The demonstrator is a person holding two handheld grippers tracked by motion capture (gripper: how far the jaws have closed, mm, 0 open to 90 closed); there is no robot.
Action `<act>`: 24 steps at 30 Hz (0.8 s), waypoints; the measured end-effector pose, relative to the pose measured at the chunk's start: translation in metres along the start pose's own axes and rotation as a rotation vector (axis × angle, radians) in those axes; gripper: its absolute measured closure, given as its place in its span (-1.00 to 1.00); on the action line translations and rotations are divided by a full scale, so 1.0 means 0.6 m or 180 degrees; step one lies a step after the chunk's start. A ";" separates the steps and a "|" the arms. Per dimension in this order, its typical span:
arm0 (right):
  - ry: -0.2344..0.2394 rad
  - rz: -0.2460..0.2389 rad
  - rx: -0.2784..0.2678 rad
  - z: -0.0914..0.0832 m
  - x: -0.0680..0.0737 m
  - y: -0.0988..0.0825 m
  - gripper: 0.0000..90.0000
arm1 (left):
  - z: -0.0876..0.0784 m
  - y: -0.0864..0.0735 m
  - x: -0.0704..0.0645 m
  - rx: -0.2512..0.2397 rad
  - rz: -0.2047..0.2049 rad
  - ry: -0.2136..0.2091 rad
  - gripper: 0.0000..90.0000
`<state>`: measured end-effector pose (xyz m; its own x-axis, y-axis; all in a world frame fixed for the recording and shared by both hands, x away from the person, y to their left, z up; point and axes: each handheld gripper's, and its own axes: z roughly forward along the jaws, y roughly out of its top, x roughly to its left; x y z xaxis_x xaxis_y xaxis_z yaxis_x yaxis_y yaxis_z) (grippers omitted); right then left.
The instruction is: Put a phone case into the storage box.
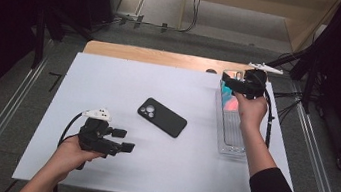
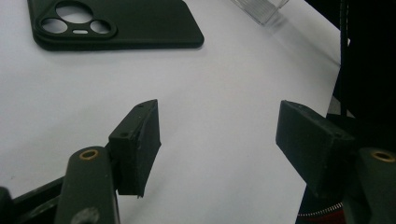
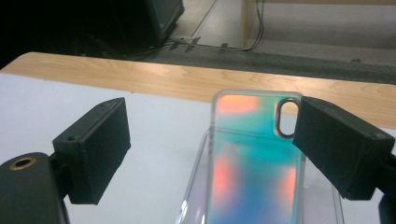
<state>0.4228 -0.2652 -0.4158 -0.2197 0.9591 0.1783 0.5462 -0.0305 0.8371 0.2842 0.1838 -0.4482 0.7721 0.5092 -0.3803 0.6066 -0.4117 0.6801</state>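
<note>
Iridescent phone case (image 3: 254, 163), glossy teal and orange, stands tilted in a clear plastic tray (image 1: 229, 147) at three o'clock. The right gripper (image 1: 237, 84) hovers spread around it. The left gripper (image 1: 121, 139), spread and empty, sits at seven o'clock from a matte black phone case (image 1: 162, 117).

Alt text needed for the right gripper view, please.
An iridescent teal-and-orange phone case lies in a clear plastic tray between the right gripper's open black fingers. Beyond are the white table cover and the wooden table edge.

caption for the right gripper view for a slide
Open right gripper hovering over an iridescent phone case in a clear tray.
</note>
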 end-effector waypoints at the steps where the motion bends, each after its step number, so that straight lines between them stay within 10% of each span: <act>1: 0.0018 -0.0017 -0.0001 -0.003 0.001 0.000 -0.79 | 0.000 0.001 0.000 0.0002 -0.0007 0.0006 -0.31; 24: 0.0735 -0.0226 0.0255 -0.095 0.054 -0.043 -0.75 | 0.005 0.024 0.009 -0.0032 -0.0100 -0.0010 -0.31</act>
<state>0.3553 -0.2496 -0.4023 -0.4336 0.8682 0.2414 0.5830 0.0660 0.8098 0.2978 0.1786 -0.4425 0.7532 0.5195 -0.4035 0.6286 -0.3879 0.6741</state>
